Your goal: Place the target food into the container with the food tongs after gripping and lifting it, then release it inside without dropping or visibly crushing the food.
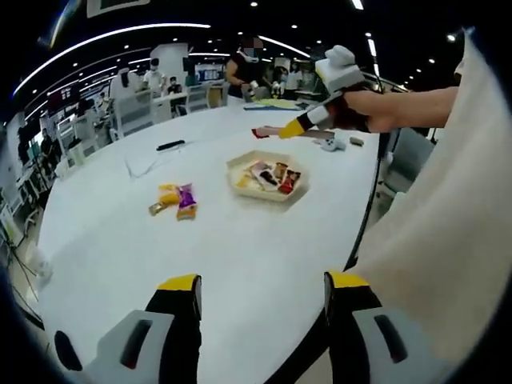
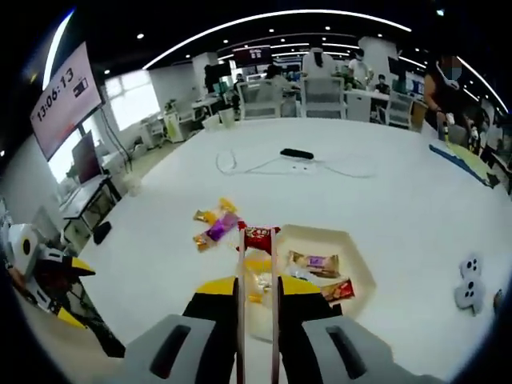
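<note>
A beige hexagonal tray [image 1: 269, 198] with several wrapped snacks sits mid-table. My right gripper [image 2: 258, 286] is shut on metal food tongs [image 2: 240, 320], whose tips pinch a red snack packet [image 2: 258, 237] held in the air over the tray's [image 2: 362, 272] near-left edge. In the left gripper view the right gripper [image 1: 314, 118] comes in from the right, held by a person's hand, with the red packet [image 1: 261, 133] at the tong tips, raised above the table. My left gripper [image 1: 262, 284] hovers open over the table's near edge, nothing between its jaws.
Loose yellow and purple snacks [image 1: 178, 200] [image 2: 214, 225] lie left of the tray. A black remote [image 2: 298, 153] and a white cable [image 2: 264, 168] lie farther back. A small white controller [image 2: 468, 282] sits right of the tray. The left gripper [image 2: 48, 276] shows at the left edge. People stand beyond the table.
</note>
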Available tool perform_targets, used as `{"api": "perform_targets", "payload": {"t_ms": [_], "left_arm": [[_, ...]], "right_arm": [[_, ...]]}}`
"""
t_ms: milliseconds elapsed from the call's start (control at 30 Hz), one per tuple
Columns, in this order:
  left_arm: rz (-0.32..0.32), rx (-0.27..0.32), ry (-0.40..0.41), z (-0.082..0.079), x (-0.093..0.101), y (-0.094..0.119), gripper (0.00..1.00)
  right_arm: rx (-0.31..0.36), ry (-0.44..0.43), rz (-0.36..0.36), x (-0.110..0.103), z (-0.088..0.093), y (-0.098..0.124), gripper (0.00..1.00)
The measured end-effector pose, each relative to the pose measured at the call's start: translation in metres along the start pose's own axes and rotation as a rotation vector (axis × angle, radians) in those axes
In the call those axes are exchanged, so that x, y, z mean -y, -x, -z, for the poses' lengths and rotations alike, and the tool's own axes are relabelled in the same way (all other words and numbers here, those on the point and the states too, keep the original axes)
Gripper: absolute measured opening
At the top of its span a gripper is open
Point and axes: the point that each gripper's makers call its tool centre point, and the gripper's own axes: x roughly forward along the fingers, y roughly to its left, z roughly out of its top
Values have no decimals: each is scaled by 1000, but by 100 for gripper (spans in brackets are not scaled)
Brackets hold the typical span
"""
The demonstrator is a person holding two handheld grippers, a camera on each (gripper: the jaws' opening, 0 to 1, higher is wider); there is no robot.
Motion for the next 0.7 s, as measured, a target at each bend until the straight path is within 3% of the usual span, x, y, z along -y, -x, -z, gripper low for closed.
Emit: {"api": "perform_targets", "payload": {"t_ms": [700], "left_arm": [[19,-2,-8,1,6,-5,62]], "right_arm": [[14,-49,61,25,9,17,17]]}}
